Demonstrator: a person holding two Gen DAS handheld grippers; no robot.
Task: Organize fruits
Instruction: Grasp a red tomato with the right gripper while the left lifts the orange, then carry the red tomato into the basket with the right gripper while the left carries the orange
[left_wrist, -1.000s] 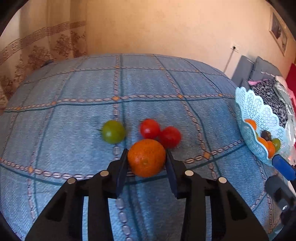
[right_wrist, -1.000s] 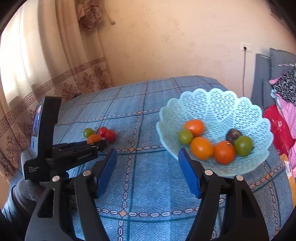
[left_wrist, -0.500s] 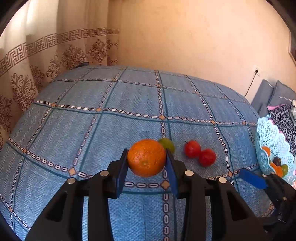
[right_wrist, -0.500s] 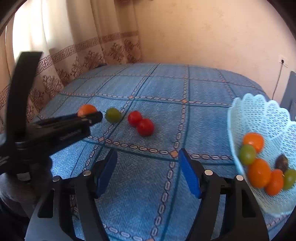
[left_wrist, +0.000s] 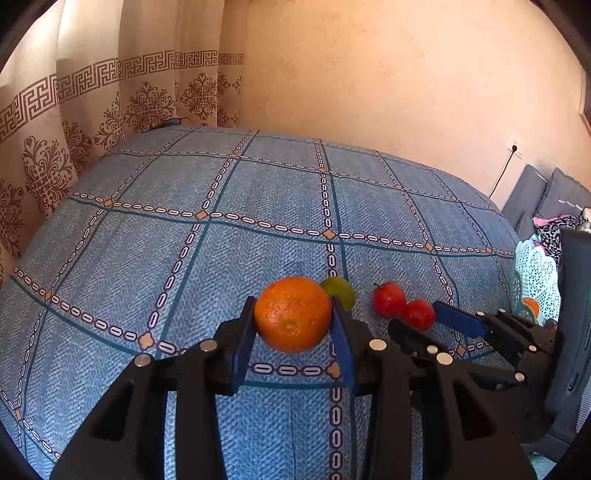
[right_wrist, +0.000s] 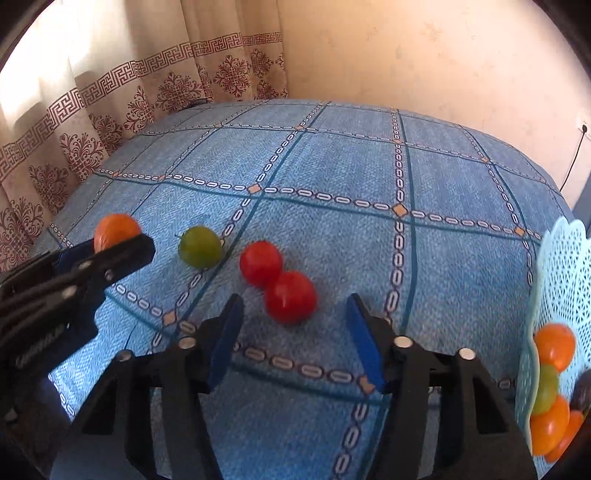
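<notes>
An orange (left_wrist: 293, 314) is being held between the fingers of the left gripper (left_wrist: 293, 325), lifted clear of the blue checked cloth on the table (left_wrist: 221, 258). The right gripper (right_wrist: 291, 325) is being brought down over the nearer of two red tomatoes (right_wrist: 290, 296), and its fingers have just been closing. They are still standing apart from the fruit, with the tomato sitting a little beyond the blue tips rather than squarely between them.

Trouble is being invited by the second red tomato (right_wrist: 260, 263), which is touching the first. If the fingers are closed before they are pushed further forward, only the near curve of the fruit is likely to be pinched, and it may be squirted away across the cloth. The neighbour, and perhaps the green tomato (right_wrist: 200, 246) just beside it, could be knocked rolling, since nothing is being offered by the cloth to stop round fruit.

The two grippers are also being worked near each other, so a clash of the black arms is possible. The pale blue basket (right_wrist: 565, 280) at the right, already holding several fruits, is being left well apart; a loose grip could be lost during that carry.
</notes>
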